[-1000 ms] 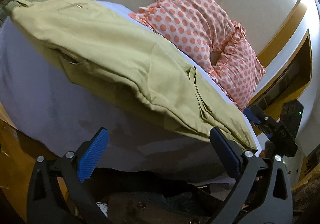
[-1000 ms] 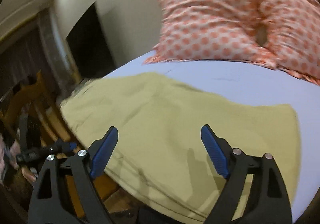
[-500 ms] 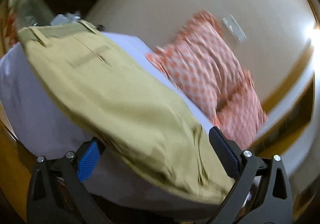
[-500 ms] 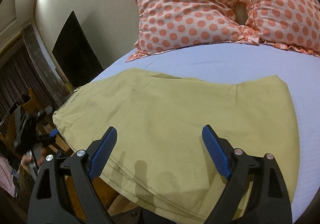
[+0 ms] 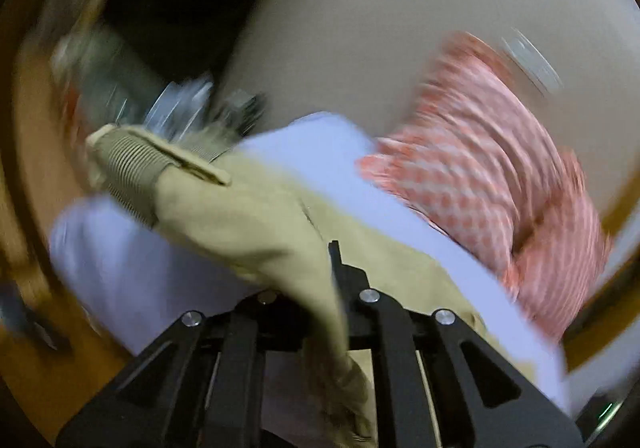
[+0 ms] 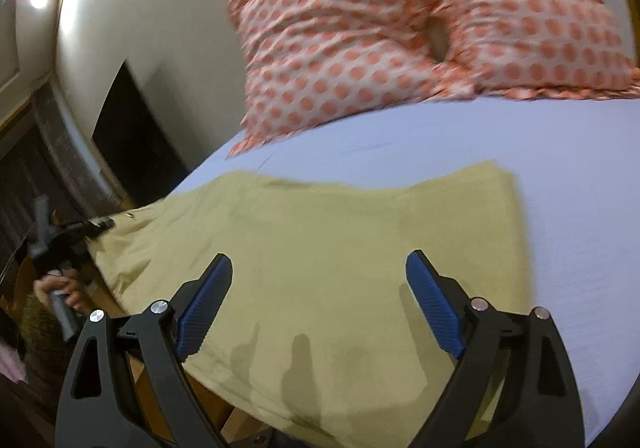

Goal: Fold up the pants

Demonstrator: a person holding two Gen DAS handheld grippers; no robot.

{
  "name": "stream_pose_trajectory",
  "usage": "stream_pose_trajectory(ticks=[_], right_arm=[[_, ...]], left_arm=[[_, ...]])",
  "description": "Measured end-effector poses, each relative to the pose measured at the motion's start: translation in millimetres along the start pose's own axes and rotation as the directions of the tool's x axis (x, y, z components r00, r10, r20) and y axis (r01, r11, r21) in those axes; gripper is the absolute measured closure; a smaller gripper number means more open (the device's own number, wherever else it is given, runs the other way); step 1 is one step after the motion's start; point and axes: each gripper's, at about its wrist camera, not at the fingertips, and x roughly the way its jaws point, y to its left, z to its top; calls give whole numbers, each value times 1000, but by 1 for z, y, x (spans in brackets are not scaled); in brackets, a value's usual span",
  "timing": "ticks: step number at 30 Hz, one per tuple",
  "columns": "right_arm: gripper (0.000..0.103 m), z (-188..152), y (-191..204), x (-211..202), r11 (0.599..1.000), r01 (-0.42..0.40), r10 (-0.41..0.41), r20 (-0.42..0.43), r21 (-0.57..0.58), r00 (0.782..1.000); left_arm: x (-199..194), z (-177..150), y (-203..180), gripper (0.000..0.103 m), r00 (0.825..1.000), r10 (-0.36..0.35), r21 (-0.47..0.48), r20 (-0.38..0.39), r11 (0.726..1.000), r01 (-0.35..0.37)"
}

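Khaki pants (image 6: 320, 248) lie folded flat on a pale blue bed sheet (image 6: 560, 152). My right gripper (image 6: 320, 296) is open and empty, hovering just above the near part of the pants. In the blurred left wrist view my left gripper (image 5: 332, 280) is shut on the pants (image 5: 240, 216), near the ribbed waistband (image 5: 132, 164), and the cloth drapes down between its jaws. The left gripper also shows at the left edge of the right wrist view (image 6: 72, 236), at the pants' waist end.
Two orange polka-dot pillows (image 6: 400, 36) lean on the wall at the head of the bed. The wooden bed frame (image 6: 136, 372) runs along the near edge. A dark opening (image 6: 132, 144) is in the left wall. Blurred clutter (image 5: 160, 104) sits past the bed.
My left gripper has closed on the waist end of the pants and is moving fast; its view is now blurred. My right gripper stays open, shifted slightly over the pants.
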Motion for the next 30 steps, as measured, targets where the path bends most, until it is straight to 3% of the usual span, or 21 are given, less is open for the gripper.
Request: stream_pose_trajectory(ticks=[1, 3, 4, 6, 7, 9, 11, 13, 15, 16, 18, 20, 22, 23, 24, 25, 26, 27, 29, 30], right_arm=[[12, 3, -9, -9, 1000, 23, -23, 27, 21, 999], [12, 7, -25, -25, 996, 65, -69, 68, 59, 995], [12, 9, -33, -34, 993, 84, -91, 87, 80, 992], [12, 12, -53, -52, 984, 117, -134, 124, 136, 983], [12, 13, -61, -60, 979, 120, -143, 136, 165, 980], [12, 14, -80, -74, 965, 105, -144, 151, 241, 978], [12, 12, -94, -80, 950, 80, -130, 149, 301, 980], [12, 12, -104, -77, 940, 45, -91, 122, 338, 988], [12, 12, -108, -64, 935, 21, -48, 67, 353, 997], [12, 12, -109, -55, 933, 20, -36, 36, 359, 999], [12, 13, -108, -41, 934, 20, -19, -7, 355, 1000], [22, 15, -105, -26, 942, 29, -12, -55, 336, 998], [32, 16, -102, -11, 952, 52, -19, -113, 302, 993], [41, 16, -102, -6, 955, 60, -22, -134, 290, 991], [46, 15, -102, 1, 958, 67, -23, -157, 278, 987], [50, 15, -101, 3, 962, 63, -22, -155, 266, 988], [51, 15, -100, 6, 965, 54, -13, -158, 257, 987], [51, 15, -100, 8, 966, 44, -3, -160, 253, 987], [54, 17, -102, 9, 968, 31, 11, -163, 250, 987], [55, 17, -105, 10, 965, 20, 23, -160, 262, 987]], left_arm=[[-3, 6, -38, 94, 1000, -16, 119, 8, 993, 15], [-11, 0, -109, 94, 996, -83, 324, 18, 943, 73], [-16, -12, -154, 94, 988, -153, 452, 5, 882, 134], [-20, -43, -213, 92, 963, -259, 598, -77, 760, 253], [-20, -69, -243, 92, 941, -303, 662, -151, 676, 324], [-14, -130, -284, 91, 897, -322, 746, -303, 506, 434], [-5, -184, -300, 91, 867, -277, 784, -413, 376, 494], [3, -221, -304, 91, 858, -221, 806, -463, 298, 511], [8, -242, -303, 88, 851, -188, 809, -491, 265, 525], [7, -246, -300, 88, 859, -183, 819, -478, 260, 512], [2, -240, -292, 79, 852, -201, 811, -483, 264, 522], [-13, -224, -280, 73, 808, -263, 758, -527, 286, 587], [-27, -201, -267, 57, 766, -334, 692, -550, 332, 641], [-33, -186, -258, 43, 756, -368, 661, -541, 370, 653], [-35, -172, -247, 37, 761, -387, 637, -520, 418, 648], [-24, -149, -230, 37, 794, -381, 607, -474, 512, 608], [-12, -136, -217, 36, 816, -361, 580, -450, 577, 575], [9, -117, -197, 35, 841, -318, 523, -439, 670, 526], [45, -98, -173, 36, 850, -253, 431, -462, 774, 464], [64, -91, -161, 36, 841, -232, 381, -488, 811, 444]])
